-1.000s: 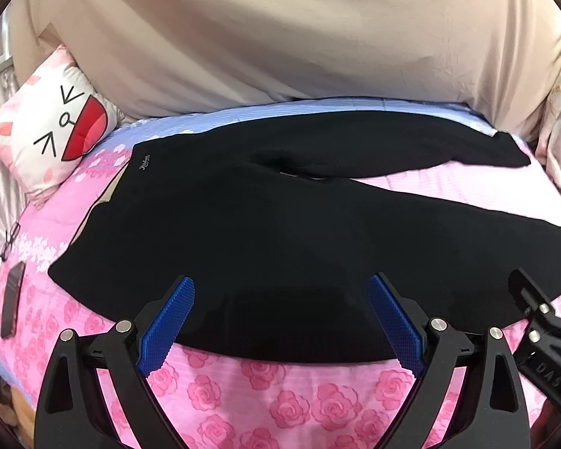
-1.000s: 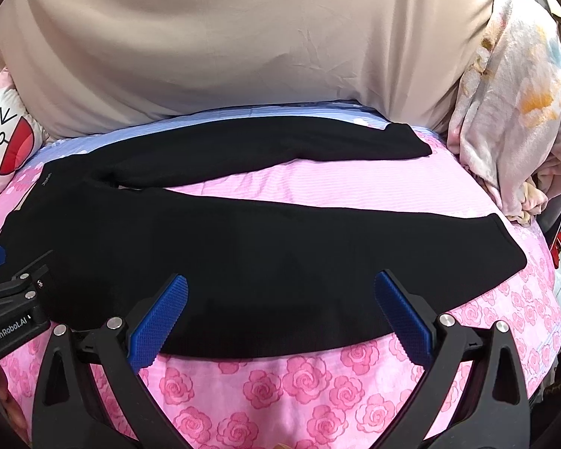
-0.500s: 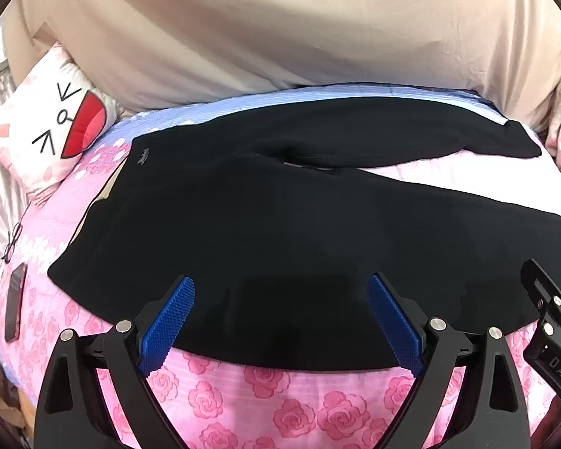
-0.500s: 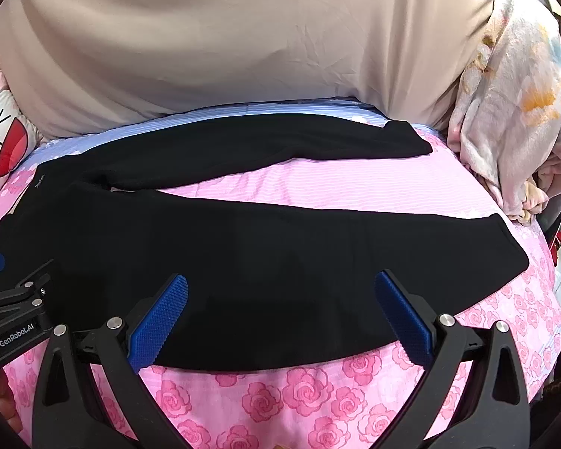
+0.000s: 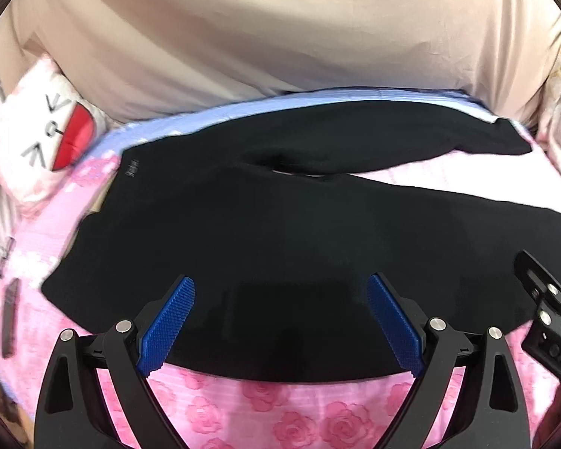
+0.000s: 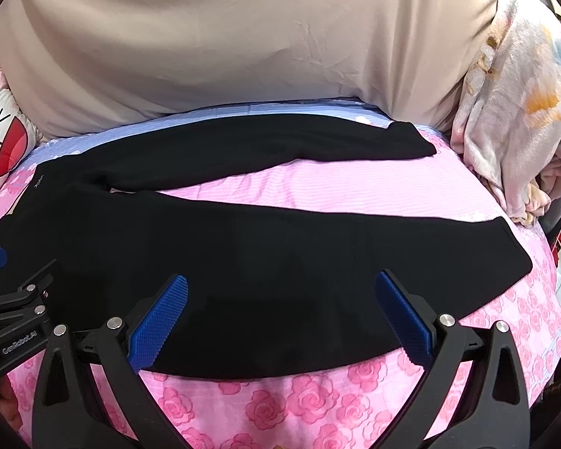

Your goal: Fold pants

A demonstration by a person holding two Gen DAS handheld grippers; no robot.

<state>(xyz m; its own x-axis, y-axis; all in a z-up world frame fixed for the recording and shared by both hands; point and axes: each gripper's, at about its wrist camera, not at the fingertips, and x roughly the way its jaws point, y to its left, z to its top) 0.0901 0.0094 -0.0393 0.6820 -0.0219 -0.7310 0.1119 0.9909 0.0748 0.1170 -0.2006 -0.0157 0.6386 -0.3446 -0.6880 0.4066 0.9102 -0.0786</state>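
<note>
Across the pink rose-print bedspread I see the black pants spread flat, waistband toward the left, both legs running right and splayed apart, a wedge of bedspread showing between them; my left gripper hovers over the near edge by the seat, jaws wide apart, holding nothing; my right gripper sits likewise over the nearer leg, jaws apart; a cat-face pillow lies far left; a floral blanket is heaped at right.
</note>
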